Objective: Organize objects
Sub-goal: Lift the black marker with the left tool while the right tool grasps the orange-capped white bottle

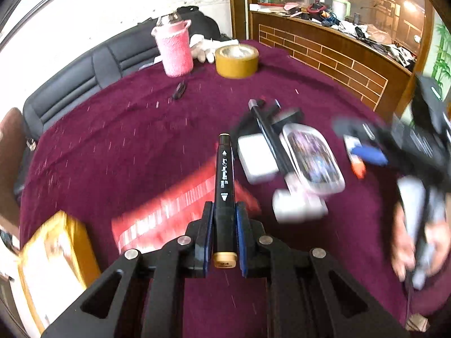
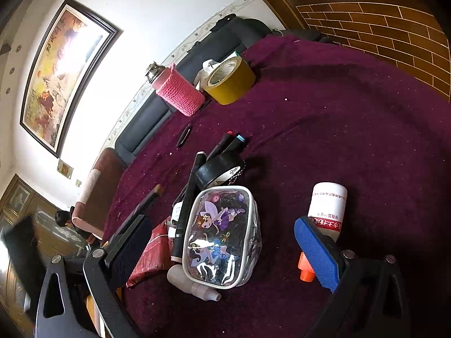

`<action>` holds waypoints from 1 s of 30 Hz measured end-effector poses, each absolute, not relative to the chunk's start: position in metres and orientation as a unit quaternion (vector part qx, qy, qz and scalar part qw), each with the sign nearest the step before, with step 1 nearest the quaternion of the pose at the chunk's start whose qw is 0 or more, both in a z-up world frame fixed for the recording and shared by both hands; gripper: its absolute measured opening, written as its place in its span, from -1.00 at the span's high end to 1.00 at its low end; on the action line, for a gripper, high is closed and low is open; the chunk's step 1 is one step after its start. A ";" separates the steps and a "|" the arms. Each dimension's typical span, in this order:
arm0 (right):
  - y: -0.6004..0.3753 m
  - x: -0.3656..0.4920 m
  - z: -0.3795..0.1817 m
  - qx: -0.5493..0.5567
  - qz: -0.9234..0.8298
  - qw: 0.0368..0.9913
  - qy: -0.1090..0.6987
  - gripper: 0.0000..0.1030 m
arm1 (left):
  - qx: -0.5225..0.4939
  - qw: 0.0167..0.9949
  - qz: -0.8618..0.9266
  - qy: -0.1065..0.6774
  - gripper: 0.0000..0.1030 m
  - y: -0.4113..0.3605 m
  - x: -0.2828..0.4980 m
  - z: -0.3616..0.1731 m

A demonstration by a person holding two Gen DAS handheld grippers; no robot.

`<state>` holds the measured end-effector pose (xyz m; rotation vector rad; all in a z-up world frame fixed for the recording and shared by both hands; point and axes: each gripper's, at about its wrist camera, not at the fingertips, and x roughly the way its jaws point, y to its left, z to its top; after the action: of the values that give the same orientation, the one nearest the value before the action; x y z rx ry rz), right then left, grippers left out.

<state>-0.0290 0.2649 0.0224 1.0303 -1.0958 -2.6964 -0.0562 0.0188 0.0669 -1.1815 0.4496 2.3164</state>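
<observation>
Maroon plush cloth covering the tabletop point(image 2: 352, 118), brick-patterned wooden counter point(image 2: 394, 28) rising behind it, dark sofa point(image 2: 157, 112) and framed painting point(image 2: 67, 73) along the wall.

Landmark: clear pouch point(image 2: 222, 236) printed with cartoon fairies, lying near the middle of the tabletop.

- Left tongs point(image 1: 224, 233) clamping shut on a black marker point(image 1: 224, 174), gold cap at the near end, barrel pointing away; hovering just left of the pouch point(image 1: 313, 159). Left-wrist view badly motion-blurred.
- Right tongs point(image 2: 222, 256) standing wide open, blue pads on either side of the pouch, gripping nothing.
- Lying across the pouch's left edge: a long black pen point(image 2: 187, 205).
- Touching the pouch's far end: black tape roll point(image 2: 220, 169); beyond that, two markers point(image 2: 229, 142) with red and blue caps.
- Right of the pouch, apart: white bottle point(image 2: 328, 208) with a red label, partly hidden by the right pad; orange cap point(image 2: 305, 270) showing below the pad.
- Tucked under the pouch's near end: small white dropper bottle point(image 2: 194, 281).
- Left of the pouch: red packet point(image 2: 152, 253); yellow box point(image 1: 53, 262) further left, blurred.
- Far beyond the pouch, by the sofa: pink knitted bottle sleeve point(image 2: 180, 93), yellow tape roll point(image 2: 229, 80), white gloves point(image 1: 200, 48).
</observation>
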 end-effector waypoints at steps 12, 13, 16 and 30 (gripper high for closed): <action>0.257 -0.010 0.033 0.313 -0.896 -0.012 -0.314 -1.00 | -0.465 0.227 0.840 0.165 0.71 0.018 -0.010 0.004; 0.259 -0.005 0.036 0.310 -0.897 -0.018 -0.313 -1.00 | -0.466 0.227 0.840 0.158 0.70 0.019 -0.013 0.003; 0.276 0.015 0.050 0.291 -0.901 -0.030 -0.320 -1.00 | -0.472 0.224 0.843 0.130 0.39 0.021 -0.023 0.002; 0.312 0.000 0.060 0.376 -0.893 -0.066 -0.240 -1.00 | -0.446 0.249 0.856 0.079 0.73 0.019 -0.004 0.015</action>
<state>-0.0005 0.3119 0.0595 1.2341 -0.7860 -2.9287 -0.0040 0.0185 0.0146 -1.2150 0.2151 2.3323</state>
